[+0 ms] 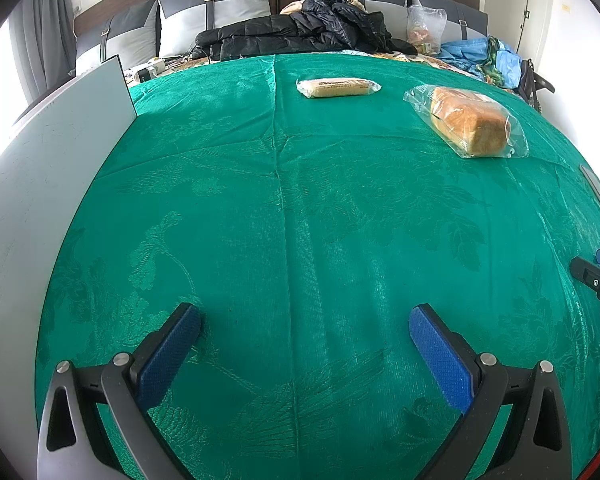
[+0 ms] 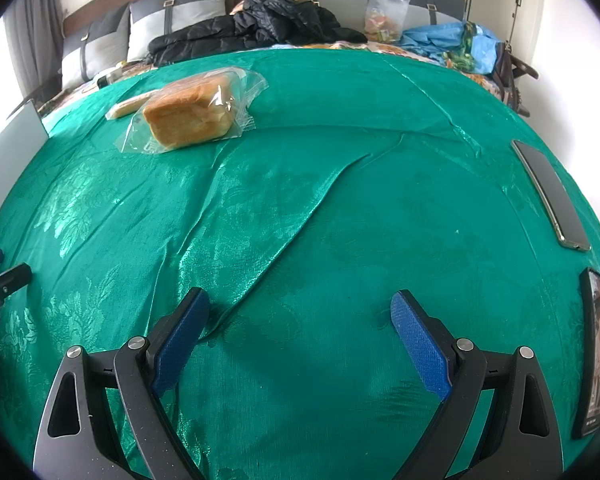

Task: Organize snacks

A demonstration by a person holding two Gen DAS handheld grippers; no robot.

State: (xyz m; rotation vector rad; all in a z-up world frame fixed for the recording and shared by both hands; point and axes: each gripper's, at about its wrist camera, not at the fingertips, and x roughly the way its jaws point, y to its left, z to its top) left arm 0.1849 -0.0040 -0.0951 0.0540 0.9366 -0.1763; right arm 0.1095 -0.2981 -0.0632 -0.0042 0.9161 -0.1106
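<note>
In the left wrist view, nothing is seen to be tidied yet. The left gripper (image 1: 304,336) is held wide apart and empty, low over the near part of the green cloth (image 1: 260,220). The bread loaf (image 1: 470,124) in its clear bag is seen lying toward the far right corner of the cloth, and the long snack pack (image 1: 338,87) is seen near the far edge, well apart from the loaf. A grey board (image 1: 56,168) is seen along the left edge. No box or tray for the snacks can be seen. In the right wrist view, the right gripper (image 2: 300,320) is also held wide apart and empty. The loaf is seen far off to the left, with the long pack partly hidden behind it. A big fold in the cloth (image 2: 300,216) lies between the gripper and the loaf. A phone (image 2: 552,196) and a second flat screen (image 2: 598,348) are seen along the right edge. Both snacks are judged still to be picked up.
</note>
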